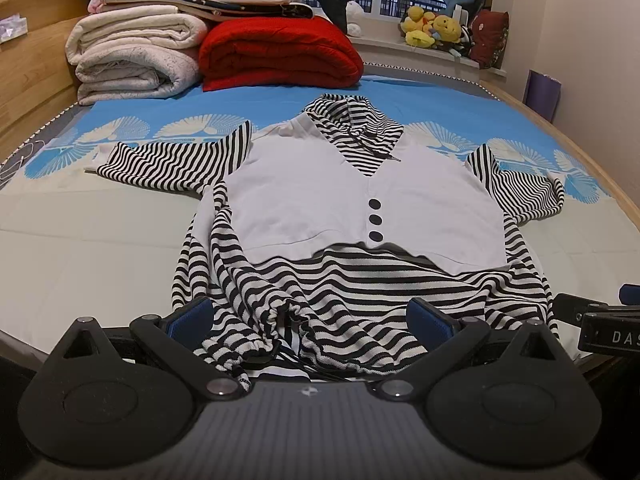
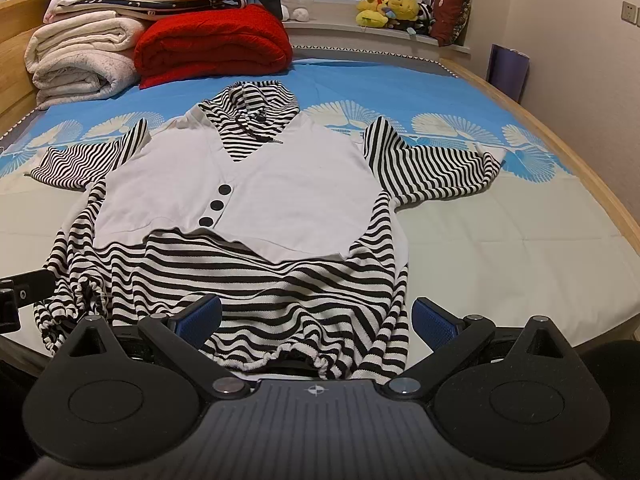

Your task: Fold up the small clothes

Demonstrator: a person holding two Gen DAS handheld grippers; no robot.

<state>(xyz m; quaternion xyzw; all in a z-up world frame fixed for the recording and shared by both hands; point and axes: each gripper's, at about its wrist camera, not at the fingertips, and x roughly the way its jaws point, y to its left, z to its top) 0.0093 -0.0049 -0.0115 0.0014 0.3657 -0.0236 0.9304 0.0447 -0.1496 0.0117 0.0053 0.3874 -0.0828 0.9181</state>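
The bed (image 1: 80, 240) stretches ahead of both tools. The striped hooded top (image 1: 360, 200) lies flat, its hem between the spread fingers of the left tool (image 1: 310, 316) and right tool (image 2: 316, 316). Letters "DAS" (image 1: 624, 337) are cut off at the frame edge.

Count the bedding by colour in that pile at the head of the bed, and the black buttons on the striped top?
Red blanket: 1
Cream blankets: 2
Black buttons on the striped top: 3
Total: 6
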